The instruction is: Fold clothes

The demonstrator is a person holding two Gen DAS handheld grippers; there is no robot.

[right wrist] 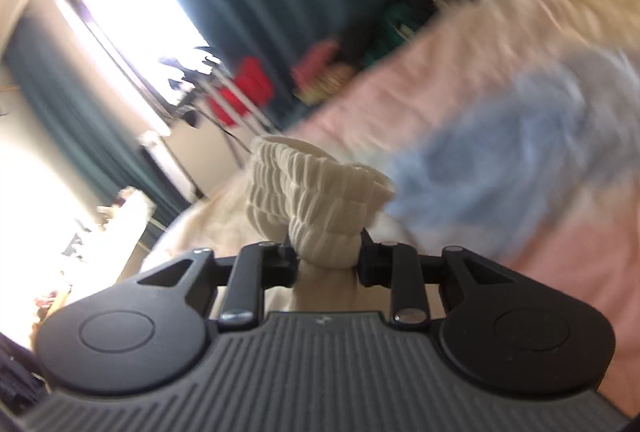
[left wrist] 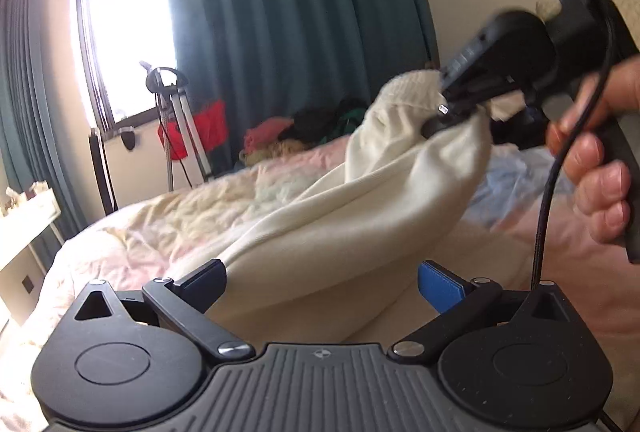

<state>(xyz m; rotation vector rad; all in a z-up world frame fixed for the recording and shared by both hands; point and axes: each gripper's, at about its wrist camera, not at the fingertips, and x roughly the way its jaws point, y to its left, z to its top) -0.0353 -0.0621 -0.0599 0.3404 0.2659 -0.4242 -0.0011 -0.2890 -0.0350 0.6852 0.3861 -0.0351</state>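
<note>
A cream garment (left wrist: 360, 216) hangs in a long fold above the bed. Its ribbed cuff (right wrist: 316, 192) is bunched up between the jaws of my right gripper (right wrist: 326, 258), which is shut on it. In the left wrist view the right gripper (left wrist: 452, 104) is at the upper right, held by a hand (left wrist: 592, 172), with the cloth trailing down from it. My left gripper (left wrist: 322, 284) stands wide open low in that view. The garment's lower part passes between its fingers and brushes the left finger (left wrist: 204, 282). The blue pad (left wrist: 438, 282) is clear of the cloth.
The bed (left wrist: 160, 228) has a rumpled pink and cream quilt. A blue garment (left wrist: 516, 180) lies on it to the right. A pile of clothes (left wrist: 304, 128) sits at the far end. A metal stand (left wrist: 176, 112), window, teal curtains (left wrist: 288, 12) and white shelf (left wrist: 28, 208) stand beyond.
</note>
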